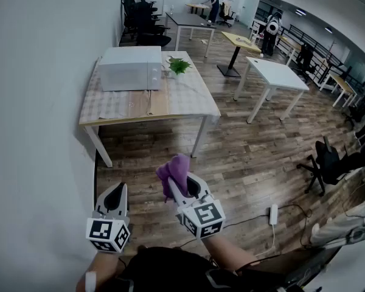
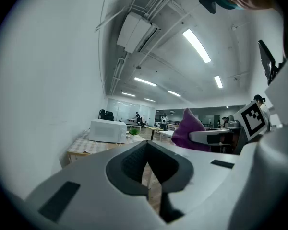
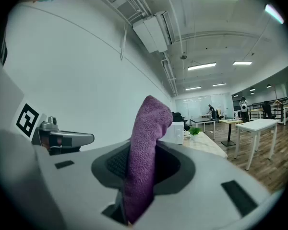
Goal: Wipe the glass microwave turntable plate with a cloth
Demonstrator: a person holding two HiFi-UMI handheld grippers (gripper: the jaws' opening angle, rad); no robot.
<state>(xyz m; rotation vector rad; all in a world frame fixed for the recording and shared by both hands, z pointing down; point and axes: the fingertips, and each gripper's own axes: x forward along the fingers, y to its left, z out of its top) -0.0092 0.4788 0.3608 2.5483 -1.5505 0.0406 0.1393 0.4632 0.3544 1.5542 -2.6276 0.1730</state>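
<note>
- Near the bottom edge, above the wood floor (image 1: 249,163), the right gripper (image 1: 184,190) pinches a purple cloth (image 1: 175,170), which stands up from its jaws.
- Just left of it, the left gripper (image 1: 114,199) has its jaws pressed together on nothing.
- Farther off, a white microwave (image 1: 131,67) sits on a table (image 1: 182,99) beside a green plant (image 1: 179,65).

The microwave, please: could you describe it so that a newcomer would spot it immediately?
Find the nearest table, the one against the left wall. At its far end sits the microwave, beside a small green plant. It is the only big white box on that table.
</note>
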